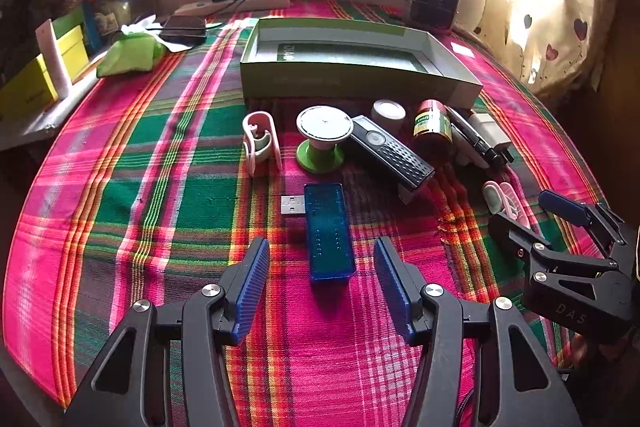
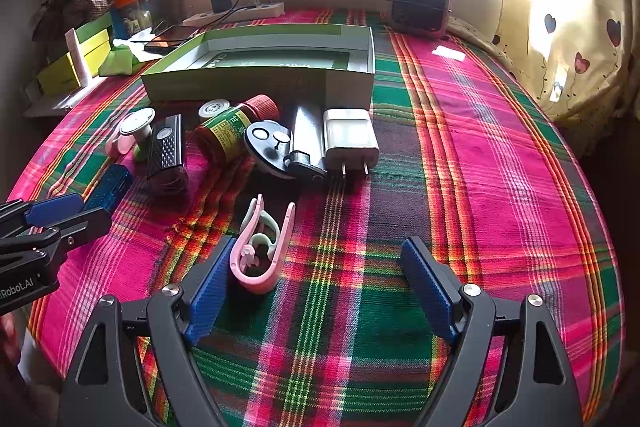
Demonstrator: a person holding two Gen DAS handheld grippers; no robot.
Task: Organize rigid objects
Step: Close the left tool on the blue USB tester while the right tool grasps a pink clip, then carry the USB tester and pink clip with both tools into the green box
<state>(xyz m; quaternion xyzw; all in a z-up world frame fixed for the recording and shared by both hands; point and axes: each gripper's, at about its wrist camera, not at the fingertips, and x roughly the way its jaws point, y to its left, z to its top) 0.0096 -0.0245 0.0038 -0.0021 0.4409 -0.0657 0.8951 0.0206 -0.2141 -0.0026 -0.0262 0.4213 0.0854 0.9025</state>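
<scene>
The cloth is plaid: hot pink, green and dark bands crossed by thin orange, yellow and white stripes. At twelve o'clock the box is pale green outside, white-walled inside. The USB stick is translucent blue, both grippers black with blue ribbed pads. The clip is pink and mint; the charger white, the bottle red with a green-yellow label
</scene>
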